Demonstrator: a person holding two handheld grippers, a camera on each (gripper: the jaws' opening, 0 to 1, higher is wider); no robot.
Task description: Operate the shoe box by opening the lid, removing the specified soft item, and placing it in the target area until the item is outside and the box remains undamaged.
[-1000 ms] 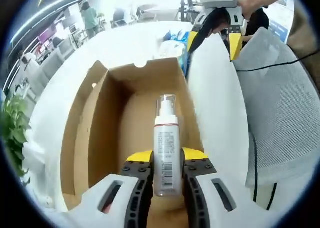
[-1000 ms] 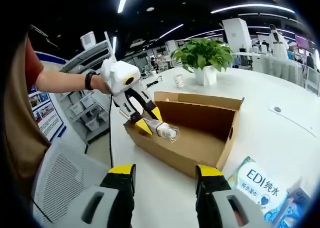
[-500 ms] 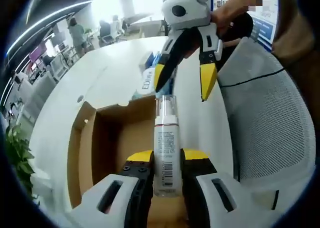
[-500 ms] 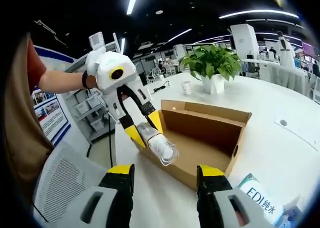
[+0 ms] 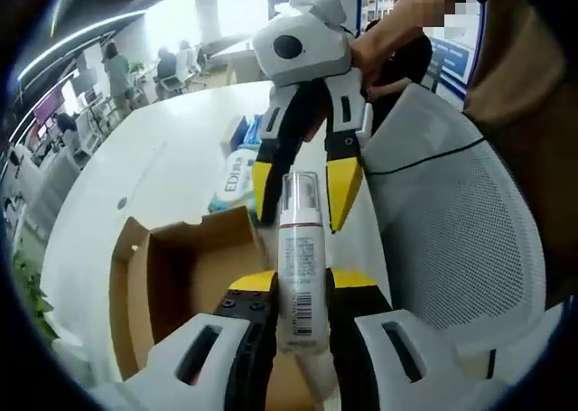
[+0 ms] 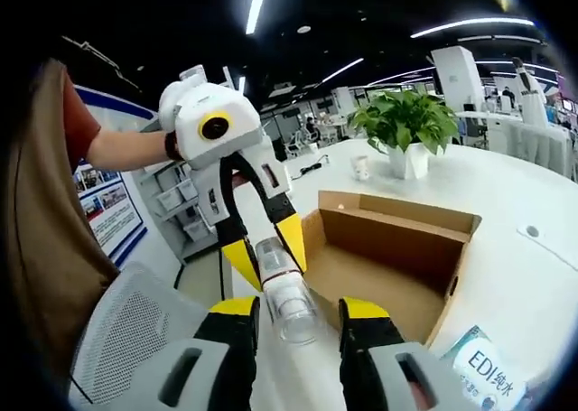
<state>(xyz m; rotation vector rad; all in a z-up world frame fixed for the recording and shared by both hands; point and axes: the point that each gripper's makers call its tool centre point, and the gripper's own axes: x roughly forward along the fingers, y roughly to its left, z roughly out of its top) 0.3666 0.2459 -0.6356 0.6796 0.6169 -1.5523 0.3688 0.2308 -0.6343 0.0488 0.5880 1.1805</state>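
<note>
The clear-capped white pump bottle [image 5: 298,257] is up in the air above the open brown cardboard shoe box [image 5: 172,284], its body clenched by the left claw [image 5: 300,294]. The right claw [image 6: 298,316] stands parted around its capped end [image 6: 287,304], over the white counter [image 5: 172,167].

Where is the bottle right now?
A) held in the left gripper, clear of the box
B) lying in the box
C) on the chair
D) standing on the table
A: the left gripper clamps the bottle above the open box.
</note>
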